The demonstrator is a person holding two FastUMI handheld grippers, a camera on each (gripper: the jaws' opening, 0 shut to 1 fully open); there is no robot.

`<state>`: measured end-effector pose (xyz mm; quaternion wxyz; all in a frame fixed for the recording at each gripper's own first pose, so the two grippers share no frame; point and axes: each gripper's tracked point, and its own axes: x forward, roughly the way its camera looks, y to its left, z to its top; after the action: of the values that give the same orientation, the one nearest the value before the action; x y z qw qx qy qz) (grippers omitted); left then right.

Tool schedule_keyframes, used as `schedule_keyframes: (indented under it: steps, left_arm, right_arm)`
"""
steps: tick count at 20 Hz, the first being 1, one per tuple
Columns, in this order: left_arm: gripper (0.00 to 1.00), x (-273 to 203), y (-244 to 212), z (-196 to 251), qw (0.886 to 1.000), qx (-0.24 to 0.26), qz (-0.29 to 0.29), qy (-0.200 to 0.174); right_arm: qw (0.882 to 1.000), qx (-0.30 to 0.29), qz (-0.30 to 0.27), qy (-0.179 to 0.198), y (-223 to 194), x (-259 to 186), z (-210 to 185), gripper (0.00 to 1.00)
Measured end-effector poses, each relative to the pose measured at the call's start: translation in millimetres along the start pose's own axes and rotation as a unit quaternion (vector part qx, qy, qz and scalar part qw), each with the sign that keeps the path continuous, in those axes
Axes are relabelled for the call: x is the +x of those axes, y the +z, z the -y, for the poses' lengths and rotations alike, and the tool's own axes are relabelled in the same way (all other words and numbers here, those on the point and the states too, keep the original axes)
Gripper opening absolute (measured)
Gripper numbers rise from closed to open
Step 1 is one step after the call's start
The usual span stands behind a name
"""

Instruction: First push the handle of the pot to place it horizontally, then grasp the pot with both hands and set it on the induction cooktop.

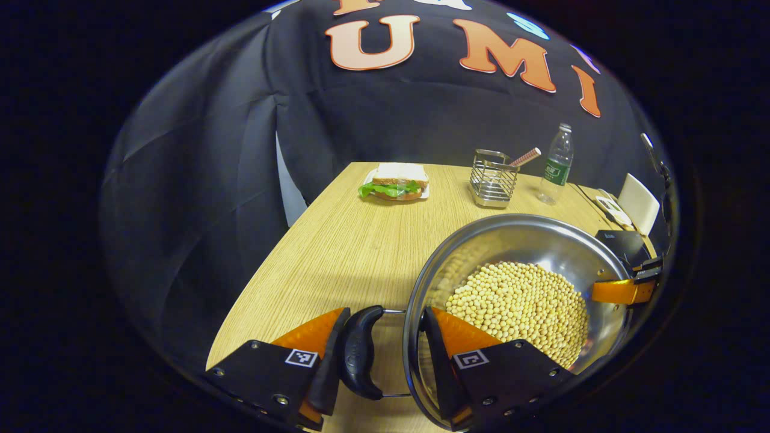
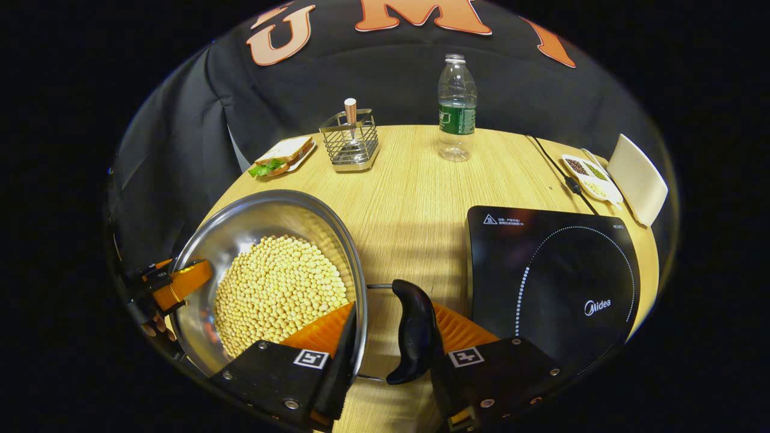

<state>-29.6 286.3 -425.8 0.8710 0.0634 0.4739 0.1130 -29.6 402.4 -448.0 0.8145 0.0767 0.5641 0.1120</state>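
Pot (image 1: 523, 282) full of pale beans (image 1: 523, 310) is near the table (image 1: 337, 240) edge closest to the person, just left of the black induction cooktop (image 2: 553, 276), not yet on it. Both loop handles lie flat, pointing outward, so the first step looks done. The left gripper (image 1: 385, 355) has its fingers apart around the left handle (image 1: 360, 352) and the rim: one finger is outside the handle, the other inside the pot wall. The right gripper (image 2: 391, 355) stands the same way around the right handle (image 2: 414, 331). I cannot tell if the fingers already press. This two-sided hold probably serves to keep the heavy pot level, so that beans do not spill during the lift.
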Motion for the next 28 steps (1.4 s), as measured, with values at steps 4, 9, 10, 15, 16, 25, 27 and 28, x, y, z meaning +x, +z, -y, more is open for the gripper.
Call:
schedule_keyframes:
  steps: [4,9,10,15,16,25,27,28]
  left_arm:
    - [0.66,-10.4,4.8,-0.7,1.0,-0.003,0.007,0.017]
    - [0.65,-30.0,31.4,-3.1,0.999,0.015,0.033,0.017]
    - [0.65,-35.6,33.1,-2.5,0.999,0.02,0.036,0.015]
    - [0.65,-37.9,41.6,-2.8,0.998,0.03,0.057,0.006]
    - [0.65,-39.1,40.6,-3.7,0.998,0.032,0.057,0.003]
    - [0.65,-34.9,48.1,-5.0,0.996,0.047,0.072,-0.02]
    - [0.65,-32.4,47.9,-3.4,0.995,0.053,0.077,-0.025]
    - [0.65,-32.5,47.1,-2.2,0.995,0.057,0.077,-0.028]
  right_arm:
    - [1.0,-0.001,0.011,0.014,4.2,-5.8,2.5,0.56]
    - [0.999,0.005,0.039,0.016,20.3,-27.4,22.6,0.55]
    - [0.999,0.006,0.043,0.016,22.9,-33.0,28.6,0.55]
    - [0.997,0.022,0.069,0.01,35.9,-58.2,54.2,0.51]
    - [0.997,0.023,0.074,0.008,37.4,-63.1,59.0,0.55]
    - [0.994,0.048,0.1,-0.009,43.5,-96.2,120.0,0.55]
    - [0.993,0.055,0.104,-0.013,43.2,-100.5,135.1,0.55]
    - [0.993,0.058,0.104,-0.015,41.4,-103.0,143.9,0.55]
